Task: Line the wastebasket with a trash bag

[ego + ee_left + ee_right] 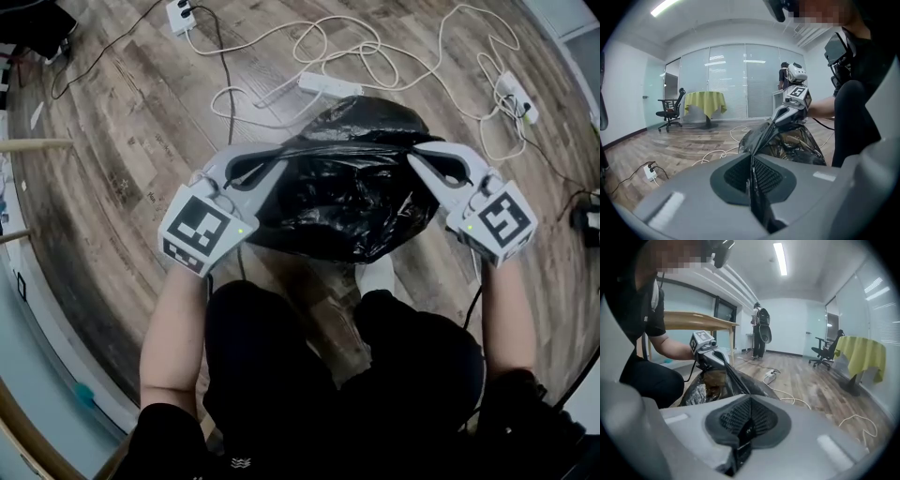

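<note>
**A:** The trash bag: how will it handle?

**B:** Thin, light, floppy film, and slick, I'd judge. Best taken by the rim. It hangs over the wood floor, just ahead of the person's knees.

**A:** And the claws?

**B:** The left gripper pinches the rim at the bag's nine o'clock and the right gripper at three. Both are clamped on film, with the mouth stretched between them.

- On the floor, the trash bag lies just before the person's knees.
- The left gripper grips the bag's left edge and the right gripper grips its right edge.
- The power strip and cables lie beyond the bag.
</note>
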`<state>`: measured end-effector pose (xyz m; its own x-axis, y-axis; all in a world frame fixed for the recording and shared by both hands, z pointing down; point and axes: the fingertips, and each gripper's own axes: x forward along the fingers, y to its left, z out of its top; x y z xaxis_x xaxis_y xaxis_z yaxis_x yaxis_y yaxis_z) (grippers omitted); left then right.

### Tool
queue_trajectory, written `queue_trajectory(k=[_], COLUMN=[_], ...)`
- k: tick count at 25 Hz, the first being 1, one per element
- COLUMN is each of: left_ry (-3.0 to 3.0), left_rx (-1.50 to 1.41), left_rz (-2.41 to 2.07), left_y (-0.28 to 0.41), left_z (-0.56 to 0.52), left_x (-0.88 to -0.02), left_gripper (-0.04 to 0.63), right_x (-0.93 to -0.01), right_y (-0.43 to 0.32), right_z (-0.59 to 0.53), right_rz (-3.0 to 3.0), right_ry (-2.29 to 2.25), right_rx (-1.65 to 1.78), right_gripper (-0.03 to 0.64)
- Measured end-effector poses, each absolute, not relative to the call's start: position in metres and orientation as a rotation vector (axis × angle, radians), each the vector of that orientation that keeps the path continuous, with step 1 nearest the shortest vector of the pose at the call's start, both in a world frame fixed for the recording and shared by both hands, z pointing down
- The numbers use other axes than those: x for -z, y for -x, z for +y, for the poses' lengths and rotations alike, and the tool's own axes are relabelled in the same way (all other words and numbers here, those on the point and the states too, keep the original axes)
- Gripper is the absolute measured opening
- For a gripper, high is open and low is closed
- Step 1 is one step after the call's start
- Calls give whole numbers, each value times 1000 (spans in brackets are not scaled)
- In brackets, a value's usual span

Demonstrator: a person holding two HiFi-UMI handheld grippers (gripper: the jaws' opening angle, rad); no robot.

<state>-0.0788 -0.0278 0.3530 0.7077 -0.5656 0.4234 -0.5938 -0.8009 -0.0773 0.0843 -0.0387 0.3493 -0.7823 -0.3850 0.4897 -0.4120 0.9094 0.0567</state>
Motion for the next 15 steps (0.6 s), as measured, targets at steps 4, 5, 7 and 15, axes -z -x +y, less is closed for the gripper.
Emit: queue_trajectory(k=[4, 5, 7, 15], left_ry=[-2781, -2761, -2720, -2488], left_rx=[-726, -738, -743, -569], left_rz=[-979, -984, -1003, -901], left_y=[83, 85, 89, 88], left_z=[-53, -60, -72, -99], left_x=[-380, -388, -403, -460], left_gripper=[8, 8, 8, 9], right_x=[-374, -381, -393, -461], right_y=[-81, -80, -76, -79], right_z=[-67, -74, -87, -125], right_rz=[-2559, -2556, -2550, -2500], right_ry=[-563, -568, -591, -549], right_rx=[-125, -142, -179, -304], right_gripper=[3, 3, 3, 3])
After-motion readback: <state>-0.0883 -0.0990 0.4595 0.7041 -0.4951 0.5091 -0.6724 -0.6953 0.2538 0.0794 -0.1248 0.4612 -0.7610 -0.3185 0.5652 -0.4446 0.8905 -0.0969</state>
